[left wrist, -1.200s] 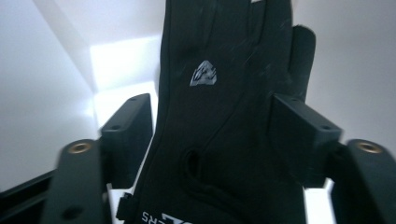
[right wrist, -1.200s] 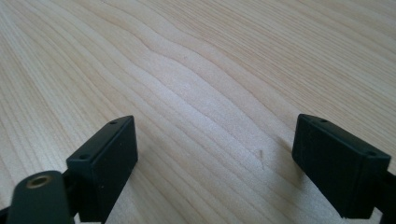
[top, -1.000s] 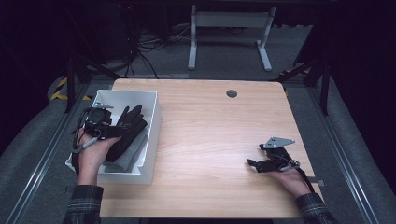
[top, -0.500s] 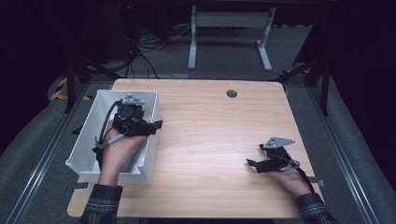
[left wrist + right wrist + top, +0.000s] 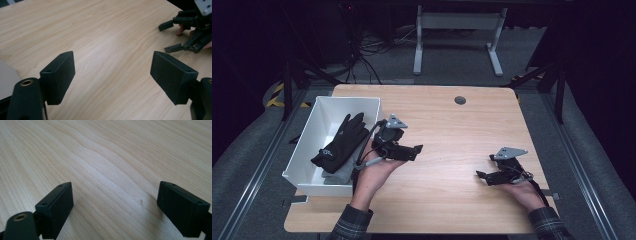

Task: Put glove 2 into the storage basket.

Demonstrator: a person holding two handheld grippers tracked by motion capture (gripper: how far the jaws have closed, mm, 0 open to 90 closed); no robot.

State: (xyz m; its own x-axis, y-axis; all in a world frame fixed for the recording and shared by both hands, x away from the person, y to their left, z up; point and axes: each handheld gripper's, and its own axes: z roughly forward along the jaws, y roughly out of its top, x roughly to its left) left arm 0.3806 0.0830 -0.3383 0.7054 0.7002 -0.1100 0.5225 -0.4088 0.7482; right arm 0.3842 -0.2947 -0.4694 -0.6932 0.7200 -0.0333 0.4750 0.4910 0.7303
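A black glove [image 5: 341,142] lies in the white bin [image 5: 310,131] at the table's left, on top of something grey [image 5: 340,173]. My left gripper [image 5: 416,150] is just right of the bin, over the wooden table [image 5: 452,130], open with nothing between its jaws; in the left gripper view its gap [image 5: 112,75] frames bare wood. My right gripper [image 5: 482,176] rests near the table's front right, open and empty, and in the right gripper view its gap [image 5: 115,202] holds only bare wood. The right gripper [image 5: 185,30] also appears far off in the left gripper view.
A round grommet hole [image 5: 460,100] sits near the table's far edge. Metal stand legs [image 5: 457,40] and cables [image 5: 362,50] lie on the floor beyond the table. Rails run along both sides of the table.
My left gripper has come out of the bin and moved right over the table, leaving the black glove lying in the bin. The right gripper has stayed put.
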